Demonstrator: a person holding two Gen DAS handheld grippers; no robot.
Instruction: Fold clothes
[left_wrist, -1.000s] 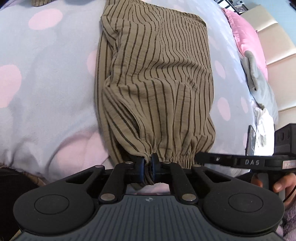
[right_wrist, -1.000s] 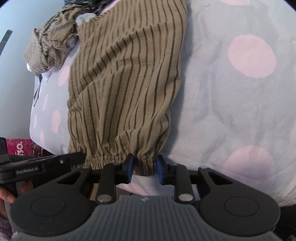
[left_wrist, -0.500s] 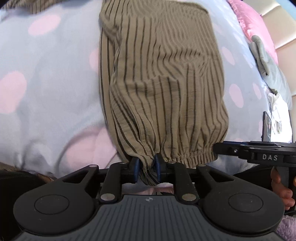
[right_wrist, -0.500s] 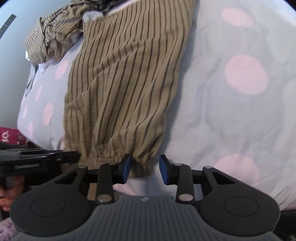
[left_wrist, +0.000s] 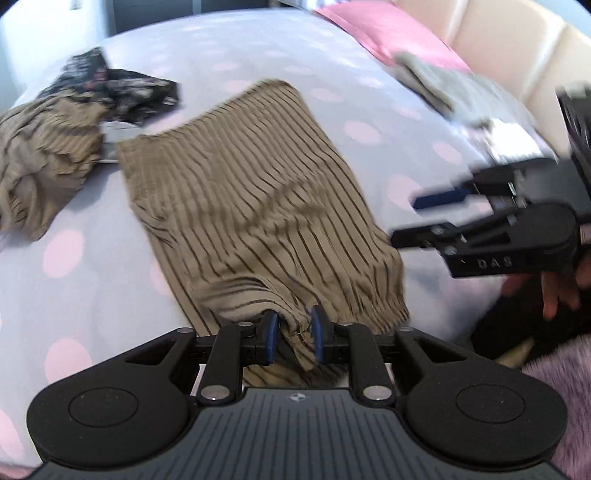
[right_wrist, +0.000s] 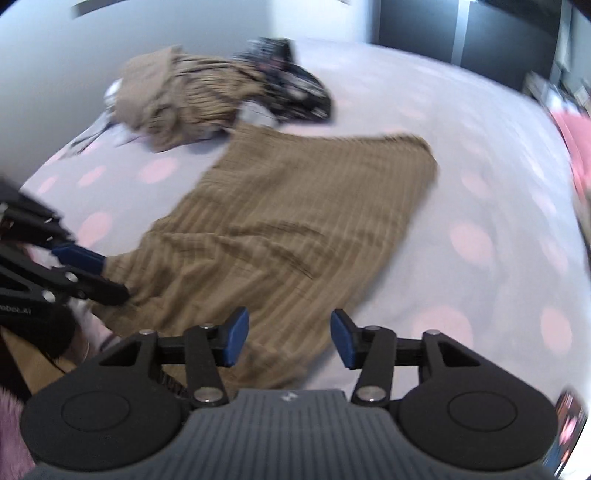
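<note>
Both opening, left gripper (left_wrist: 292, 336) straddles the striped garment's (left_wrist: 255, 206) hem; right gripper (right_wrist: 288, 341) hovers empty above it.

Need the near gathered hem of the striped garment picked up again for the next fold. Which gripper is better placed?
Probably left. The left gripper has the striped garment's hem between its opening jaws; the right gripper, also opening, holds nothing.
</note>
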